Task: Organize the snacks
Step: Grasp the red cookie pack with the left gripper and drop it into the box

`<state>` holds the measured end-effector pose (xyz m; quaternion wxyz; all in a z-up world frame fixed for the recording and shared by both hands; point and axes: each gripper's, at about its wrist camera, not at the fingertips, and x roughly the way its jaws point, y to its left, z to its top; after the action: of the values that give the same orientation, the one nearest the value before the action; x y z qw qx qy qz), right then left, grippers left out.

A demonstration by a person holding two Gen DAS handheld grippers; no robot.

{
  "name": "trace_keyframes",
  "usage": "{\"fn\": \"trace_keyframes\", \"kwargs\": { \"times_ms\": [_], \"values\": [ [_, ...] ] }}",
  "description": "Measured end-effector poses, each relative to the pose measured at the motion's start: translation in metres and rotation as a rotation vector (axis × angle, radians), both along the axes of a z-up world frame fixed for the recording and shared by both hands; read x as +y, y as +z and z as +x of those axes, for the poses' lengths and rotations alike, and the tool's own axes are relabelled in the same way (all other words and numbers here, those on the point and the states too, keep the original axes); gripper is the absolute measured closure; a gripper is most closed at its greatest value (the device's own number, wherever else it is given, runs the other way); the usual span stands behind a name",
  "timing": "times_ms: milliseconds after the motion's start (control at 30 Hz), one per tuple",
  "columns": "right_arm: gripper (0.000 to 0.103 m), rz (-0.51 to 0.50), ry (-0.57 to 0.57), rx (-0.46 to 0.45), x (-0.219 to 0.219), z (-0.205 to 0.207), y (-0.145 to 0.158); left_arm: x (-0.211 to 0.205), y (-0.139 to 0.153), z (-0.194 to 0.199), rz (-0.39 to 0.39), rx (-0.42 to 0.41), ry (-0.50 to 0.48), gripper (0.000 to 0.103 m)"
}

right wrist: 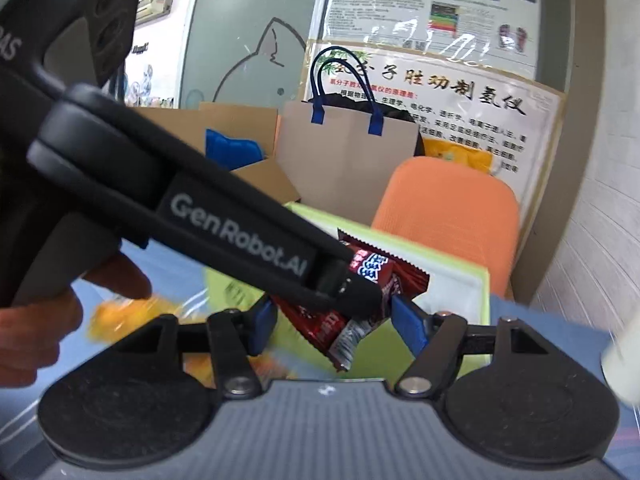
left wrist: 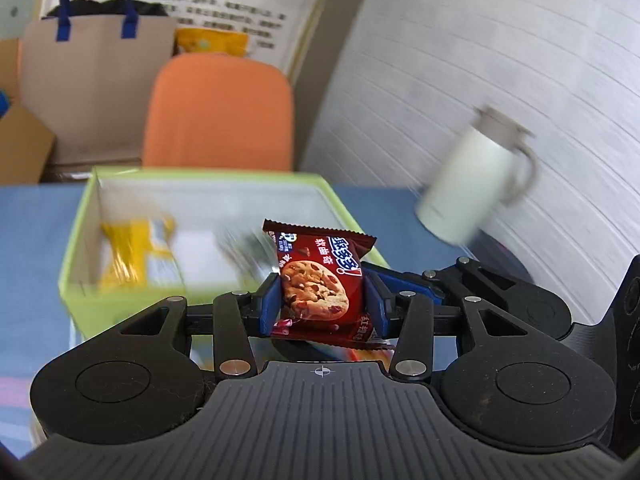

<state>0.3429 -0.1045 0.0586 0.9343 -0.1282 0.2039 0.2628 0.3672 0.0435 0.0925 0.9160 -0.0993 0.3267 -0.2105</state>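
**Cookie packet in the air, box only partly filled**

My left gripper (left wrist: 322,298) is clamped on the red cookie packet (left wrist: 316,280), both blue pads pressing its sides, the packet standing upright between them. It hangs just short of the green box (left wrist: 76,248), which sits at twelve o'clock from the packet in the left wrist view. Inside the box, at about ten o'clock from the packet, I can make out a yellow snack pack (left wrist: 136,252); the rest of its floor is blurred.

In the right wrist view my right gripper (right wrist: 332,326) stands with its jaws apart, gripping nothing. The left tool crosses in front of it, carrying the packet between those open pads without touching them, as far as I can tell. At nine o'clock an orange wrapped snack (right wrist: 120,316) lies on the blue table (right wrist: 540,320), outside the box.

My reading: one item boxed, one in transit, at least one waiting.
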Motion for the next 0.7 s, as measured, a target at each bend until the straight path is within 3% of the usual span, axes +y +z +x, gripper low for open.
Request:
{"fn": "trace_keyframes", "kwargs": {
  "times_ms": [167,233,300,333,433,533,700],
  "values": [
    [0.029,-0.016,0.030,0.062,0.020,0.067,-0.014,0.016,-0.009,0.067,0.010,0.020,0.050,0.078],
    [0.028,-0.001,0.043,0.108,0.027,0.088,-0.019,0.024,-0.017,0.087,0.009,0.020,0.066,0.066],
    [0.028,-0.013,0.032,0.100,0.030,0.092,-0.015,0.034,-0.022,0.099,-0.006,0.038,0.105,0.054],
    [0.028,-0.016,0.031,0.073,0.028,0.088,-0.009,0.040,-0.021,0.099,-0.022,0.039,0.114,0.055],
    [0.018,0.013,0.020,-0.034,0.014,0.056,0.018,0.056,-0.005,0.075,-0.048,-0.020,0.119,0.052],
    [0.015,0.039,0.019,-0.110,0.002,0.017,0.042,0.068,0.014,0.036,-0.061,-0.101,0.131,0.041],
    [0.011,0.046,0.052,-0.137,0.000,-0.052,0.042,0.078,0.017,-0.035,-0.069,-0.136,0.123,0.035]
  ]
}}
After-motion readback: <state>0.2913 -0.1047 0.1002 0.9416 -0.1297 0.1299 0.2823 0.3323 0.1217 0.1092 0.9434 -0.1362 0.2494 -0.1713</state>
